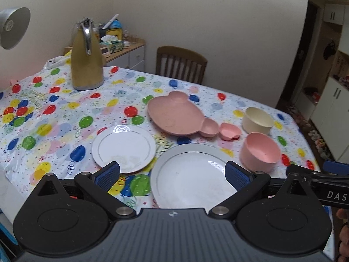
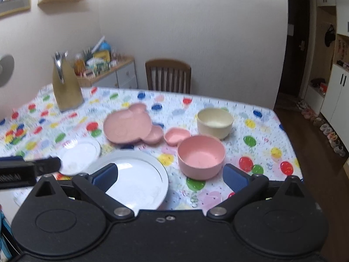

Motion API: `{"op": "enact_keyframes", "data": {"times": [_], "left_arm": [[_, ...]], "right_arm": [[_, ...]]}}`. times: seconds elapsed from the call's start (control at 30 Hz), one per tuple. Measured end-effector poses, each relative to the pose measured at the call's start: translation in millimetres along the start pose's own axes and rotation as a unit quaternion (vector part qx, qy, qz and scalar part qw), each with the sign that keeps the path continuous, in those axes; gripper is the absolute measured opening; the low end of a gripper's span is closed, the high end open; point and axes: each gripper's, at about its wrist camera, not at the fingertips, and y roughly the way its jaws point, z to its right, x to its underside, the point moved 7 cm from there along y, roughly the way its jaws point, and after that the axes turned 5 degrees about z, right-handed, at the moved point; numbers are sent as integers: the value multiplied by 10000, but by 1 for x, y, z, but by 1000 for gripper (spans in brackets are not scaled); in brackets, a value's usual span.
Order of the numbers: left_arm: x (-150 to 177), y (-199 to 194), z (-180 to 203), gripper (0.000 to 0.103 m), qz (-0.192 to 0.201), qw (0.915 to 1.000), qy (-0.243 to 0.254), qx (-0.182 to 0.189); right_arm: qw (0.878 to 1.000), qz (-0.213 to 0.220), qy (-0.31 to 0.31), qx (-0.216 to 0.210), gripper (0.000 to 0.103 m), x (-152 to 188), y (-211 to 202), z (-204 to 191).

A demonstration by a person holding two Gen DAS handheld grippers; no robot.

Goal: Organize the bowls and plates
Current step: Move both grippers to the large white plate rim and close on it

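1. The left gripper point(image 1: 172, 174) hangs above the near edge of the table point(image 1: 65, 113), its blue-padded fingers point(image 1: 108, 174) spread wide with nothing between them.
2. The right gripper point(image 2: 170, 176) hangs at the same near edge, further right, jaws likewise spread wide and empty; its tip shows at the right border of the left wrist view, and a bit of a hand point(image 1: 344, 238) is visible low at that side.
3. The large white plate point(image 1: 192, 174) lies nearest, under the gap of the left gripper and under the left finger of the right one.
4. The small white plate point(image 1: 123, 147) lies just beside it to the left, apart from it as far as can be seen.
5. Behind them sits the pink bear-shaped plate point(image 1: 174, 115), with a small pink heart-shaped dish point(image 1: 230, 131) just beside its ear on the right.
6. The pink bowl point(image 2: 200, 156) stands upright right of the large plate, close ahead of the right gripper's opening; the cream bowl point(image 2: 214, 122) stands just behind it.
7. A gold thermos jug point(image 1: 86, 54) stands at the far left of the balloon-print tablecloth, well apart from the dishes.
8. A wooden chair point(image 1: 181, 64) is at the table's far side, and a cluttered cabinet point(image 2: 115, 72) stands by the wall.
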Motion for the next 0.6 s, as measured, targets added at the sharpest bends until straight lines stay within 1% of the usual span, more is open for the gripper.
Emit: {"op": "enact_keyframes", "data": {"times": [0.2, 0.37, 0.5, 0.53, 0.6], "left_arm": [[6, 35, -8, 103, -208, 9991, 68, -373], [15, 63, -15, 103, -580, 9967, 14, -575], [25, 84, -20, 103, -911, 9941, -105, -575], [27, 91, -21, 103, -1007, 9934, -162, -533], [30, 100, -24, 103, -1108, 9920, -222, -560]], "right_arm": [[9990, -423, -135, -82, 99, 17, 50, 7], [9967, -710, -283, -280, 99, 29, 79, 1], [9939, -1008, -261, -368, 97, 39, 100, -1], [9932, -1074, -275, -369, 94, 41, 106, -2], [9913, -1194, -340, -433, 92, 44, 115, -4]]}}
